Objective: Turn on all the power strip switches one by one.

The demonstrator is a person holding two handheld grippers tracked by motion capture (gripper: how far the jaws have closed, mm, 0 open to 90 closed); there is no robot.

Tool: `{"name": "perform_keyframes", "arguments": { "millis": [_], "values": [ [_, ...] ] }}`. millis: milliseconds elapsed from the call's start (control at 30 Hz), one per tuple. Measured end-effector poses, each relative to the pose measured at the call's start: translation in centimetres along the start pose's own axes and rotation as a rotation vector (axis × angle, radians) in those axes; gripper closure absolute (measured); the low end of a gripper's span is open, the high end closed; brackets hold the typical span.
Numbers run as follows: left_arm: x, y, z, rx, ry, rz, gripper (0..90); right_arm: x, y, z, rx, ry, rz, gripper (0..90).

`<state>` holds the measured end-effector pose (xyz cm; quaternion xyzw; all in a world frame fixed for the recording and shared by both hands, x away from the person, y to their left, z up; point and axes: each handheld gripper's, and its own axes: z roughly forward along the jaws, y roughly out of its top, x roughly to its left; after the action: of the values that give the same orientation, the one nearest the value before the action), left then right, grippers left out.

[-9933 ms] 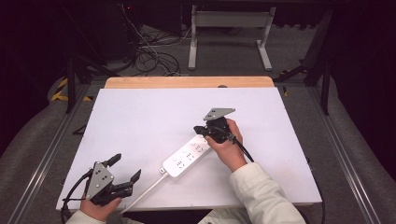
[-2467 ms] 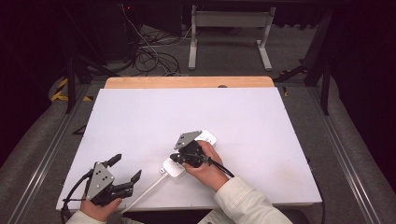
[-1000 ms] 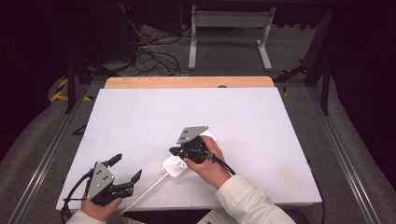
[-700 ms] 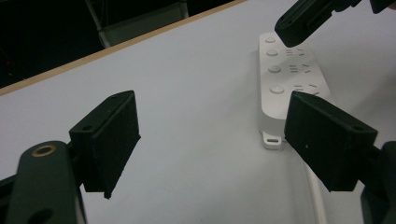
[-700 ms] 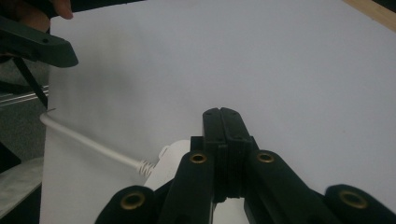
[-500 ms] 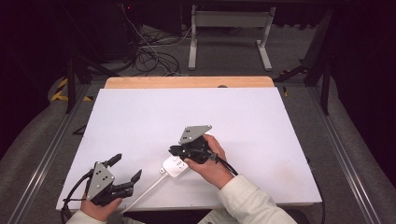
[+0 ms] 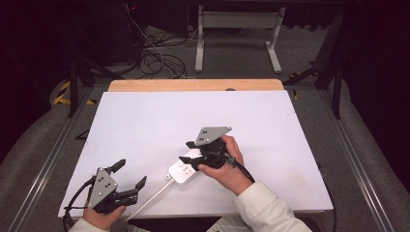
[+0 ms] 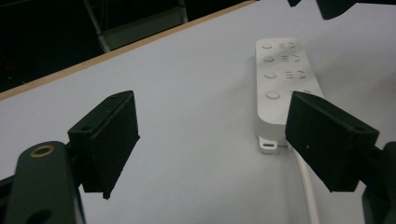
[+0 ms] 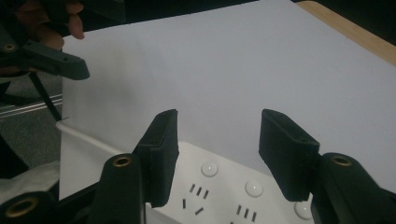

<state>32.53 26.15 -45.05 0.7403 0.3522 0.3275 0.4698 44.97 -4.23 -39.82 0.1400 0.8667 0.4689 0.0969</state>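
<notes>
The white power strip [image 7: 186,169] lies on the white table [image 7: 145,125] near its front edge, slanted, with its white cable [image 7: 150,199] running off toward the person's left side. The right gripper [image 7: 188,152] hovers over the strip's far half — its jaws have just been opening and now stand apart, about half wide, with nothing pressed between the pads. In the right gripper view the strip's sockets and round buttons [image 9: 209,169] sit below the gap, clear of both pads.

Half a second ago the same gripper sat lower and closer over the strip, its jaws nearly together; it now stands a little higher and slightly farther toward the table's right. The strip itself lies where it lay a second ago, though ten seconds back it was farther out and more to the right.

The left gripper [image 7: 129,175] rests at the front left corner, unmoved across all the frames — jaws wide, holding nothing, the strip's cable end [image 8: 269,145] just beyond its right-hand pad.
</notes>
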Motion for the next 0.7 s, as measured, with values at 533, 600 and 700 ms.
{"name": "perform_keyframes", "arguments": {
  "millis": [533,600,700],
  "values": [
    [0.3,-0.1,0.1,0.002,0.011,0.004,17.7,-0.9,-1.4,-5.8,-0.091,-0.044,0.022,21.7],
    [0.3,-0.1,0.1,0.003,0.013,0.003,17.7,-1.0,-1.8,-6.4,-0.095,-0.067,0.025,20.5],
    [0.2,-0.1,0.1,0.003,0.014,0.002,17.7,-1.2,-2.8,-7.2,-0.118,-0.107,0.036,19.5]
  ]
}}
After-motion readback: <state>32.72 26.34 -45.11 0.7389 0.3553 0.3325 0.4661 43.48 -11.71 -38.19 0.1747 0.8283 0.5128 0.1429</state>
